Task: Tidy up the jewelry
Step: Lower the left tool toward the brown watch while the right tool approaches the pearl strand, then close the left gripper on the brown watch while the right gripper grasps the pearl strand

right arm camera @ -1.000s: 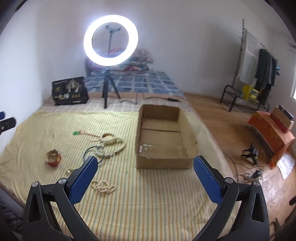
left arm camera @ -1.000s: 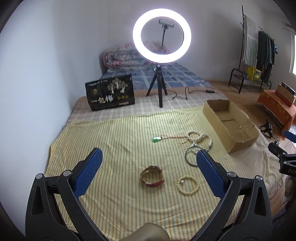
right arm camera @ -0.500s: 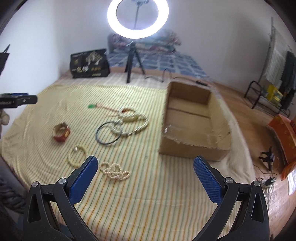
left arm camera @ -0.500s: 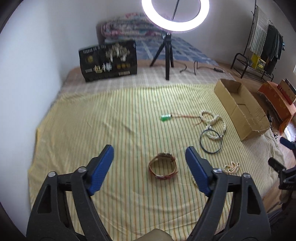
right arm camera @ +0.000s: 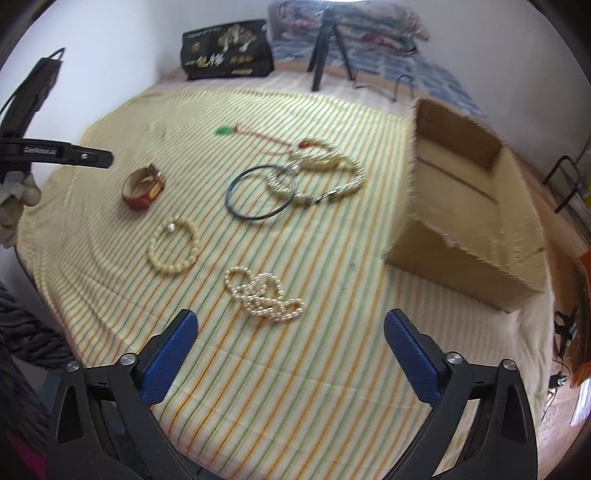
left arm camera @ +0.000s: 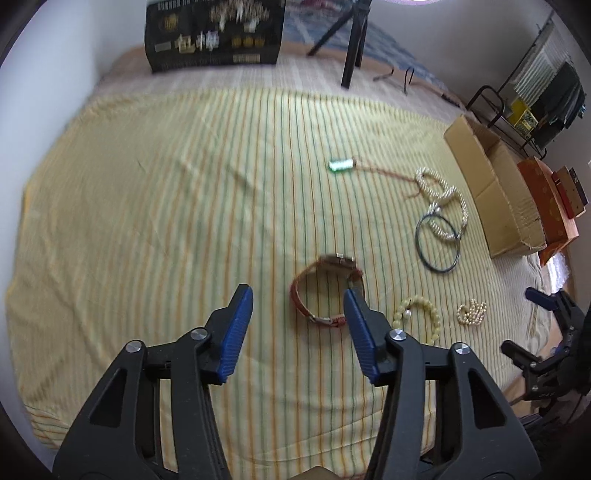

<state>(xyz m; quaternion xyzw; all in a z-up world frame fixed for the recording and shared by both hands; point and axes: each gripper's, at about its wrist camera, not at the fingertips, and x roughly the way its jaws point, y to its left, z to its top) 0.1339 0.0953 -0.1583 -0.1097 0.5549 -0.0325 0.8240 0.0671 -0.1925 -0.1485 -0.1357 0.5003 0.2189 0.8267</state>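
A red-brown strap watch (left arm camera: 301, 306) lies on the striped yellow cloth (left arm camera: 147, 221). My left gripper (left arm camera: 297, 291) hovers over it with its jaws closing; the watch sits between the blue pads (left arm camera: 236, 325), which do not press on it. In the right wrist view a heap of pearl strand (right arm camera: 264, 293) lies just beyond my right gripper (right arm camera: 291, 321), which is wide open and holds nothing. A yellow bead bracelet (right arm camera: 171, 251), a dark bangle (right arm camera: 260, 194), a long pearl necklace (right arm camera: 325, 166) and a green pendant on a cord (right arm camera: 223, 130) lie further out.
An open cardboard box (right arm camera: 461, 206) stands at the cloth's right side. A black printed bag (left arm camera: 214, 33) and a tripod (left arm camera: 352, 48) stand at the back. A white wall runs along the left. A gloved hand (right arm camera: 14, 206) holds the left tool.
Both grippers have sunk toward the cloth and tipped downward. The left jaws have narrowed around the watch. The pearl heap now lies close in front of the right fingertips.
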